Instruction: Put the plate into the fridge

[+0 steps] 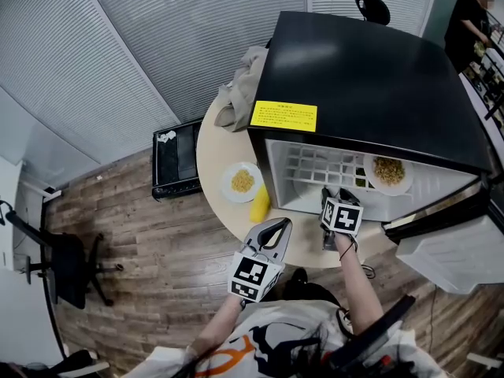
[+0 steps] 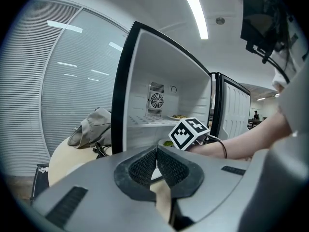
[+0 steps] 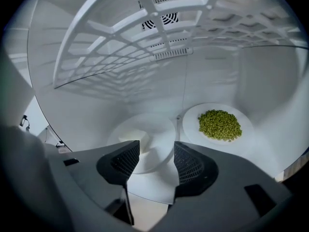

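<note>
My right gripper (image 3: 152, 156) is inside the fridge's lower compartment, jaws open. A white plate (image 3: 154, 129) with a pale lump of food lies on the fridge floor (image 3: 96, 120) just ahead of them; the pads do not touch it. Beside it stands a plate of green peas (image 3: 219, 124). In the head view the right gripper (image 1: 327, 199) reaches into the open black fridge (image 1: 370, 85). A plate of noodles (image 1: 388, 172) rests on the upper shelf. Another plate of yellow food (image 1: 242, 181) sits on the round table (image 1: 211, 152). My left gripper (image 1: 278, 227) (image 2: 157, 161) hovers shut and empty at the table's front edge.
A yellow item (image 1: 259, 205) lies by the fridge's left corner. Grey cloth (image 1: 240, 89) is heaped at the table's back. The fridge door (image 1: 453, 246) hangs open at the right. A black box (image 1: 175, 160) and an office chair (image 1: 71, 266) stand on the wooden floor.
</note>
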`<state>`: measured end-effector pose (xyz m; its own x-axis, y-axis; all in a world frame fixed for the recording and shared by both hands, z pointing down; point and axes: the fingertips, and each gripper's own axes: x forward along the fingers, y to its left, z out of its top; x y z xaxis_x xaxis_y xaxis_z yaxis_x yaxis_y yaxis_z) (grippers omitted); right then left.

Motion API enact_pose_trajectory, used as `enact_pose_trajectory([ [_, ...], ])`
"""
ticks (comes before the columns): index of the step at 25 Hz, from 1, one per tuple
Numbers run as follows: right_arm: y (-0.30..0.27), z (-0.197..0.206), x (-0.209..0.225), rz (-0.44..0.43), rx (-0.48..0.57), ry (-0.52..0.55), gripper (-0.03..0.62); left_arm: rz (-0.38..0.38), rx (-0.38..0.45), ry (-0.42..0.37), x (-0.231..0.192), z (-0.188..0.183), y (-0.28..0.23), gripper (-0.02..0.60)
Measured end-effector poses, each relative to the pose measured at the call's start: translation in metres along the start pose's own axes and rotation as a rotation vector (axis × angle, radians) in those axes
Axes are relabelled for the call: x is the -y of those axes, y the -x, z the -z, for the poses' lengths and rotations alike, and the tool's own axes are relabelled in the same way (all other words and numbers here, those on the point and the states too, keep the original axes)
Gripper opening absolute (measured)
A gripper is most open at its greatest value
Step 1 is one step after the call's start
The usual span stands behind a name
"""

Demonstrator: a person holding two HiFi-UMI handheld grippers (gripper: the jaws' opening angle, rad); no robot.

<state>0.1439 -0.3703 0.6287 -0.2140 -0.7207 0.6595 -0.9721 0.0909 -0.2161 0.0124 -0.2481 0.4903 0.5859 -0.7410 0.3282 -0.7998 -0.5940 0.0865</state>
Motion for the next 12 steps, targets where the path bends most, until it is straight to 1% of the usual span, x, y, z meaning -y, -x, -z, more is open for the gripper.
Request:
enact_pose_trajectory([
  [3, 0.005, -0.003, 0.001, 0.008, 0.003, -0.008, 0.215, -0.001, 0.0, 0.0, 0.0, 0.0, 0.002, 0.012],
  [5, 0.012, -0.007, 0.0, -0.001, 0.017, -0.038, 0.215, -0.001, 0.001, -0.001, 0.0, 0.0, 0.003, 0.011],
  [9, 0.026, -0.013, -0.006, -0.04, 0.05, -0.088, 0.215, 0.001, 0.003, -0.001, -0.001, 0.0, 0.005, 0.012],
  [12, 0.036, -0.01, -0.014, -0.094, 0.058, -0.118, 0.215, 0.005, 0.003, 0.001, 0.0, 0.0, 0.006, 0.011],
])
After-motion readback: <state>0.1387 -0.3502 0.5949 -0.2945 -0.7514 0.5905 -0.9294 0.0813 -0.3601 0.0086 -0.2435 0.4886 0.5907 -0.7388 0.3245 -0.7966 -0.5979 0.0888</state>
